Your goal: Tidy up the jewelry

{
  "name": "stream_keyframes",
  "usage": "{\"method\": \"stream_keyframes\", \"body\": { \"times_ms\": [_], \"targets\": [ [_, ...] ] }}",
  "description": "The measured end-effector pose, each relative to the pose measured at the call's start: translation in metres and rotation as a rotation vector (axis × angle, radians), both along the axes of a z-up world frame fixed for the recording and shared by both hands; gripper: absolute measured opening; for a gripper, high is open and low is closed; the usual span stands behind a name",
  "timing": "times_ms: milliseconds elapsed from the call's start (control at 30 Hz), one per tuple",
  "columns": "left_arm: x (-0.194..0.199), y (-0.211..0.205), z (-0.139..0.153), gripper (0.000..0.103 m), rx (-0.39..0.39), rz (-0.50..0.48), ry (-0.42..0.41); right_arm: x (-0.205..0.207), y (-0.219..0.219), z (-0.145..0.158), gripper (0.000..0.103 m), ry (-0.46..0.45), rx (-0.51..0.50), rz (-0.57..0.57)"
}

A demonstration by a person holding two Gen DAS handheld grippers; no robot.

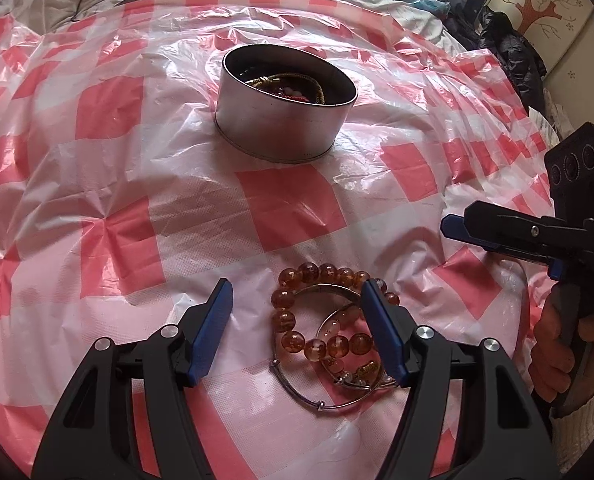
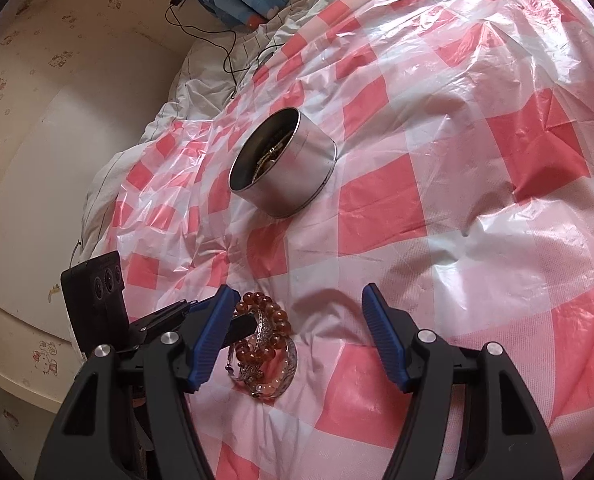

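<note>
A pile of bracelets lies on the pink-checked plastic sheet: an amber bead bracelet [image 1: 293, 308], silver bangles [image 1: 297, 390] and a pale bead bracelet [image 1: 333, 326]. The pile also shows in the right wrist view [image 2: 263, 344]. My left gripper [image 1: 297, 332] is open, low over the pile, with its right finger on the pile's right side. My right gripper [image 2: 297, 340] is open and empty, just right of the pile; it shows in the left wrist view [image 1: 455, 226]. A round metal tin [image 1: 285, 120] holding several pieces of jewelry stands farther back, also in the right wrist view [image 2: 285, 168].
The sheet [image 1: 289, 208] covers a soft, wrinkled bed. A black cable [image 2: 225, 48] lies on the white bedding behind. Dark clothes [image 1: 509, 48] lie at the bed's far right edge. A wall [image 2: 37, 140] borders the bed beyond the left gripper.
</note>
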State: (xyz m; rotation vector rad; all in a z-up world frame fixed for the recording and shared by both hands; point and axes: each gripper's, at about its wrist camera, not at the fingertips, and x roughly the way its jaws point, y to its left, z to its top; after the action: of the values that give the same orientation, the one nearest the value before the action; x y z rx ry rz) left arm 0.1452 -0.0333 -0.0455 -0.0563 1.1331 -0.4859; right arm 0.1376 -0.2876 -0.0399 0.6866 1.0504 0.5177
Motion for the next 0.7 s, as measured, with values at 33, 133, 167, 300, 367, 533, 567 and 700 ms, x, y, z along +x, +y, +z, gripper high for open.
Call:
{"method": "stream_keyframes", "body": {
  "times_ms": [33, 133, 167, 300, 367, 533, 567, 700],
  "targets": [
    [0.000, 0.000, 0.000, 0.047, 0.002, -0.003, -0.002, 0.001, 0.001, -0.001, 0.065, 0.003, 0.002, 0.000],
    [0.000, -0.002, 0.000, 0.021, 0.022, -0.020, -0.017, 0.003, 0.004, -0.003, 0.065, 0.009, -0.009, 0.002],
    [-0.001, -0.002, 0.001, 0.017, 0.028, -0.025, -0.025, 0.004, 0.005, -0.004, 0.065, 0.009, -0.012, 0.005],
    [-0.002, 0.001, 0.010, 0.010, 0.014, -0.027, -0.059, 0.005, 0.008, -0.006, 0.065, 0.012, -0.023, 0.012],
    [-0.001, 0.008, 0.016, 0.010, -0.021, -0.012, -0.073, 0.005, 0.009, -0.006, 0.065, 0.013, -0.024, 0.013],
    [0.005, 0.030, 0.026, 0.010, -0.059, 0.064, -0.099, 0.005, 0.010, -0.007, 0.065, 0.010, -0.024, 0.020],
    [0.006, 0.035, 0.027, 0.010, -0.060, 0.082, -0.104, 0.005, 0.011, -0.006, 0.065, 0.008, -0.025, 0.024],
    [0.010, 0.056, 0.028, 0.010, -0.026, 0.160, -0.123, 0.004, 0.022, -0.003, 0.065, -0.015, -0.039, 0.064]
  ]
}}
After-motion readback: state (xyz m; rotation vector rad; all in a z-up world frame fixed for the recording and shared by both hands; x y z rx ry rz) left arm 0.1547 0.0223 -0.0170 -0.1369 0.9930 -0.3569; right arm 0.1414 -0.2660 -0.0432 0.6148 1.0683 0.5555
